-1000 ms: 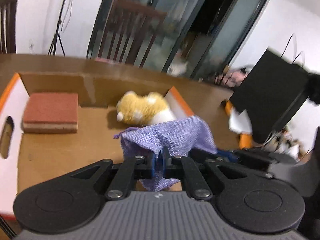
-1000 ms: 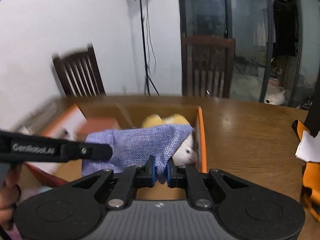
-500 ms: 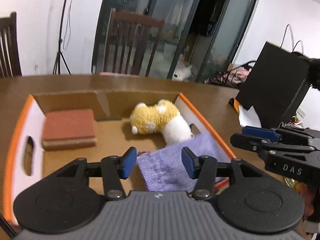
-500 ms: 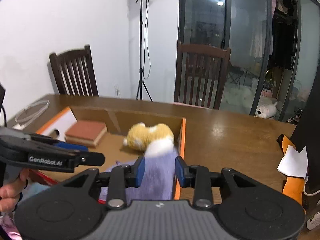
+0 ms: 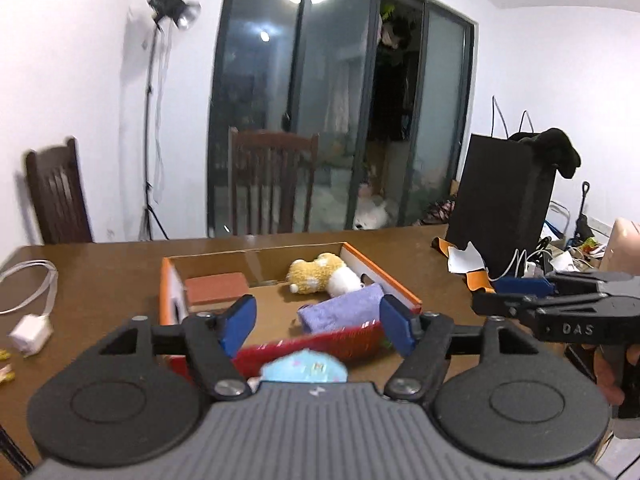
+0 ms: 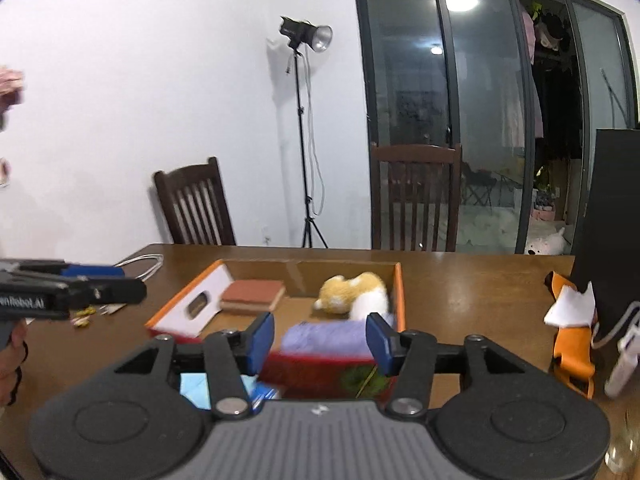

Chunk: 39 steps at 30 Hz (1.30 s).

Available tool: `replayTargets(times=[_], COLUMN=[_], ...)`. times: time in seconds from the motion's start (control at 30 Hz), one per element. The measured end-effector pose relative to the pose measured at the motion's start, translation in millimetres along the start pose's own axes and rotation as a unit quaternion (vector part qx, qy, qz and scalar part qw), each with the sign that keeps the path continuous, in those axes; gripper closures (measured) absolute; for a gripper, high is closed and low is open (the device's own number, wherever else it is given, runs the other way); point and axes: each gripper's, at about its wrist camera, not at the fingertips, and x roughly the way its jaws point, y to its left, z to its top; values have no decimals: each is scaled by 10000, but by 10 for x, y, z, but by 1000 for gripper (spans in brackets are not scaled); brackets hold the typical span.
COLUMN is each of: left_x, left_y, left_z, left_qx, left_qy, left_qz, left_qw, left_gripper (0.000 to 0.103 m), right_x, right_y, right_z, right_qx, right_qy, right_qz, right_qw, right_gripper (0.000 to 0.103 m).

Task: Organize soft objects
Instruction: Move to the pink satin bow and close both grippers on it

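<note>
An open cardboard box with an orange rim stands on the brown table. Inside lie a purple cloth pouch, a yellow and white plush toy and a reddish sponge block. My left gripper is open and empty, held back above the box's near red wall. My right gripper is open and empty, also back from the box. Each gripper shows in the other's view, the right and the left.
A black bag with orange and white scraps stands at the right. A white cable and charger lie at the left. A light blue item lies before the box. Wooden chairs stand behind the table.
Both grippers were shut on the purple pouch over the box. They opened, the pouch dropped into the box beside the plush toy, and both grippers drew back and up.
</note>
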Motion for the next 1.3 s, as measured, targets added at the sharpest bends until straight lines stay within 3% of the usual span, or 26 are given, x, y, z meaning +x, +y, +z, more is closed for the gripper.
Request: replayTargets(times=[0.1, 0.3, 0.5, 0.67, 0.9, 1.03, 1.3], left_x=[-424, -1001, -1308, -1468, -1365, -1170, -620], left_y=[8, 119, 170, 278, 383, 404, 472], left_z=[-270, -631, -824, -983, -1088, -1164, -1313], left_qx=[-93, -729, -895, -1074, -1165, -1179, -1369], left_qy=[-153, -281, -409, -438, -464, -232, 340], left_qz=[109, 0, 307, 336, 581, 676, 376], left_qw=[9998, 9969, 9947, 9927, 9904, 9905, 9893], left_gripper=[28, 25, 25, 19, 19, 19, 21], right_x=[-330, -837, -1192, -1313, -1130, -948, -335], right_y=[184, 408, 475, 524, 561, 542, 465], right_z=[-275, -691, -921, -940, -894, -932, -967], right_qx=[-13, 69, 244, 254, 172, 183, 273], right_qy=[-99, -187, -265, -334, -215, -14, 322], right_qz=[34, 4, -55, -45, -43, 21, 289], right_qw=[9999, 9998, 9993, 9991, 9996, 9998, 9987], right_gripper=[51, 49, 49, 48, 48, 48, 48])
